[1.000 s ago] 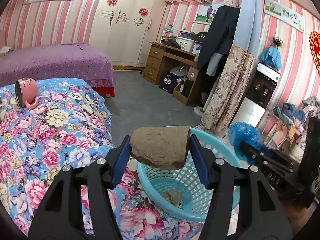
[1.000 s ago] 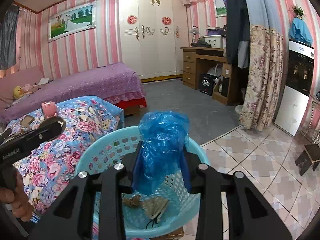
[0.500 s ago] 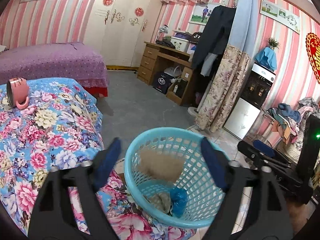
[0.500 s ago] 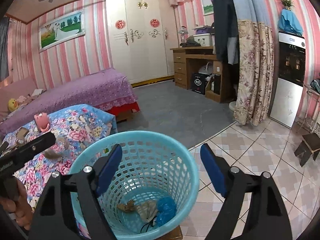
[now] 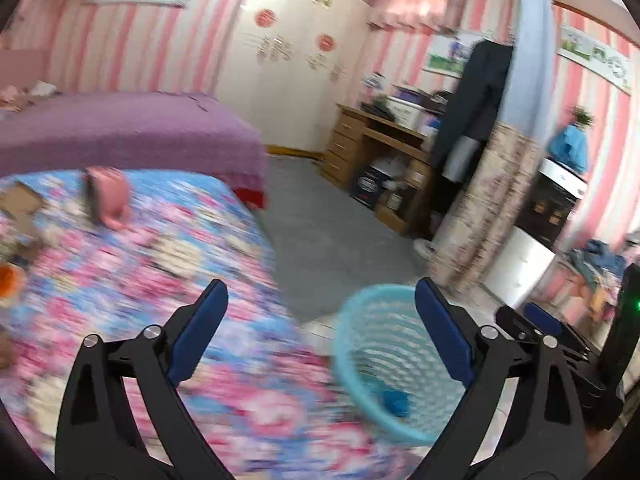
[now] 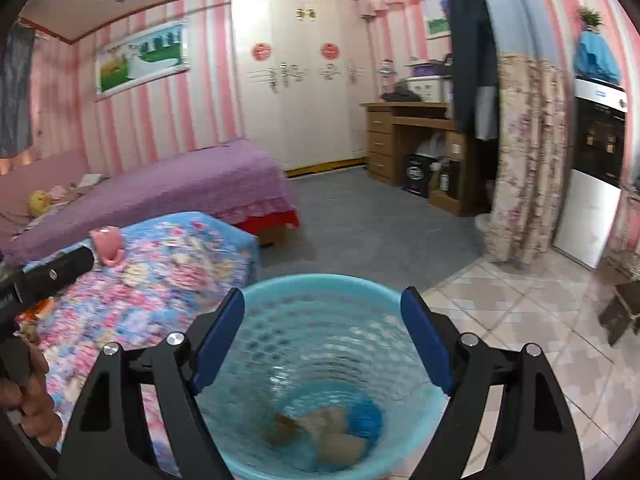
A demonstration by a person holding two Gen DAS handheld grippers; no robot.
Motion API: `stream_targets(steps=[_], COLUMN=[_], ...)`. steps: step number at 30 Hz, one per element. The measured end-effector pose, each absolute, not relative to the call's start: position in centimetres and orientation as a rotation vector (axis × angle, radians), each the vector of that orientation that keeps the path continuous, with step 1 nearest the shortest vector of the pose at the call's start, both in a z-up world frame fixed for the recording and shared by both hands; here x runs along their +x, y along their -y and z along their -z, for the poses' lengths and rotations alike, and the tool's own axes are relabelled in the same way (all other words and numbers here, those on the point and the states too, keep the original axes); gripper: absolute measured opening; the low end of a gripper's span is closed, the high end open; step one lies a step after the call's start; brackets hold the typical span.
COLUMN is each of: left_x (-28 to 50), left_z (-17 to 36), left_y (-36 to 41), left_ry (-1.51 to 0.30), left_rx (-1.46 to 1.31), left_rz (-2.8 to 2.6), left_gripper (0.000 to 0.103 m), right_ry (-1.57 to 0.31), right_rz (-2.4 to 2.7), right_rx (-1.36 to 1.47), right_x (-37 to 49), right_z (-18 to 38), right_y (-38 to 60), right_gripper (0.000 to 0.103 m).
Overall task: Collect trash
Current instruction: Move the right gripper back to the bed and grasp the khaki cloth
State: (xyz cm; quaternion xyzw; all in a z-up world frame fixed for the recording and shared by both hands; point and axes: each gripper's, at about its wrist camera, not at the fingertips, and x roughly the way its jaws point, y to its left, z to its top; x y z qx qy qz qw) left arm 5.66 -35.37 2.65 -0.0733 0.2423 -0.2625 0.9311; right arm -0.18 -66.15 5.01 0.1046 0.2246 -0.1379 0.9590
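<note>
The light blue trash basket (image 6: pixel 276 292) stands on the floor beside the floral bed. Brown trash pieces (image 6: pixel 332 436) and a blue plastic bag (image 6: pixel 366 418) lie in its bottom. My right gripper (image 6: pixel 322 334) is open and empty right above the basket. My left gripper (image 5: pixel 320 330) is open and empty, over the edge of the floral bedspread (image 5: pixel 140 264), with the basket (image 5: pixel 352 312) to its lower right and the blue bag (image 5: pixel 396 400) inside. Cardboard scraps (image 5: pixel 20 200) and an orange item (image 5: pixel 8 280) lie on the bed at far left.
A pink mug (image 5: pixel 106 196) lies on the floral bed; it also shows in the right wrist view (image 6: pixel 106 244). A purple bed (image 6: pixel 160 188), white wardrobe (image 6: pixel 296 92), wooden desk (image 6: pixel 404 140), floral curtain (image 6: pixel 528 152) and water dispenser (image 6: pixel 596 168) stand around the grey floor.
Both grippers opened and dropped their loads, the brown roll and the blue bag, into the basket. The left gripper has since swung left toward the bed; the view is blurred.
</note>
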Motion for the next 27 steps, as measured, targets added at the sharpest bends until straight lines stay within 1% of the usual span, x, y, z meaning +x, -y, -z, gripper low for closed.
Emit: stream_targets(steps=[4, 7, 11, 13, 16, 19, 21, 22, 24, 27], left_x=[5.8, 6.1, 7.1, 7.5, 8.0, 7.7, 7.6, 7.6, 7.3, 7.5], left_z=[-4.6, -5.3, -5.5, -5.4, -4.6, -2.7, -1.1, -0.4, -0.2, 0.4], left_y=[29.0, 22.8, 11.7, 7.5, 0.1, -3.8, -4.7, -4.9, -5.0, -5.3], left_ry=[-0.444, -0.424, -0.408, -0.411, -0.427, -0.447, -0.501, -0.532, -0.532, -0.548], left_rx=[-0.113, -0.048, 0.014, 0.033, -0.024, -0.143, -0.201, -0.205, -0.173, -0.162], left_rz=[0.436, 0.320, 0.119, 0.035, -0.094, -0.139, -0.113, -0.099, -0.102, -0.084], left_gripper=[0.094, 0.094, 0.094, 0.094, 0.094, 0.094, 0.094, 0.094, 0.094, 0.094], right_ry=[-0.437, -0.432, -0.419, -0.418, -0.429, -0.500, -0.545, -0.579, -0.657, -0.699], right_rz=[0.180, 0.098, -0.007, -0.060, -0.134, -0.237, -0.288, -0.317, -0.382, -0.429], right_rx=[0.207, 0.186, 0.173, 0.172, 0.167, 0.176, 0.161, 0.146, 0.106, 0.042], right_x=[2.8, 5.1, 7.7, 9.1, 11.1, 13.3, 13.9, 14.0, 14.2, 14.2], right_z=[-6.2, -7.1, -8.2, -8.8, -9.0, -7.2, -5.3, -4.0, -1.9, -0.6], right_y=[61.3, 57.0, 51.0, 47.8, 43.0, 37.4, 34.6, 32.9, 29.8, 26.9], right_gripper=[0.079, 0.079, 0.079, 0.079, 0.082, 0.083, 0.083, 0.083, 0.083, 0.083])
